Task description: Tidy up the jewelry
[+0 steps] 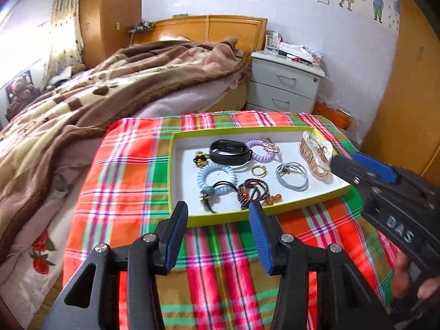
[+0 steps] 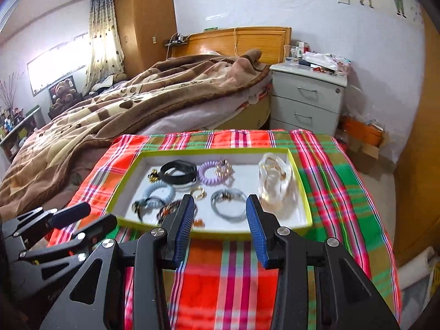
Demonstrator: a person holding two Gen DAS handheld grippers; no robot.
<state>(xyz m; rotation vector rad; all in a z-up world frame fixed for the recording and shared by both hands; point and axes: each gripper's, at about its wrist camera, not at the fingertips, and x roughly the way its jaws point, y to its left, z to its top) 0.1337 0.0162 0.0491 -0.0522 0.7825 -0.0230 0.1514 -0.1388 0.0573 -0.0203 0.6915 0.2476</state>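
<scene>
A shallow yellow-green tray (image 1: 176, 170) (image 2: 306, 200) with a white floor lies on a plaid cloth. In it lie a black wristband (image 1: 230, 152) (image 2: 178, 172), a purple coil hair tie (image 1: 261, 152) (image 2: 210, 176), a light-blue coil tie (image 1: 217, 176) (image 2: 159, 192), a gold ring (image 1: 259, 170) (image 2: 198, 192), a grey hair tie (image 1: 292, 176) (image 2: 229, 202), a dark beaded cord (image 1: 251, 192) and a gold clip in clear wrap (image 1: 316, 155) (image 2: 273, 181). My left gripper (image 1: 218, 211) is open at the tray's near edge. My right gripper (image 2: 218, 206) is open and empty at the near edge too; in the left wrist view it (image 1: 357, 165) sits by the tray's right end.
The plaid cloth (image 1: 123, 181) (image 2: 338, 181) covers a small table. A bed with a brown blanket (image 1: 110, 82) (image 2: 132, 104) lies behind and left. A grey nightstand (image 1: 286, 85) (image 2: 308, 99) stands behind. A wooden wardrobe (image 1: 412, 82) is at the right.
</scene>
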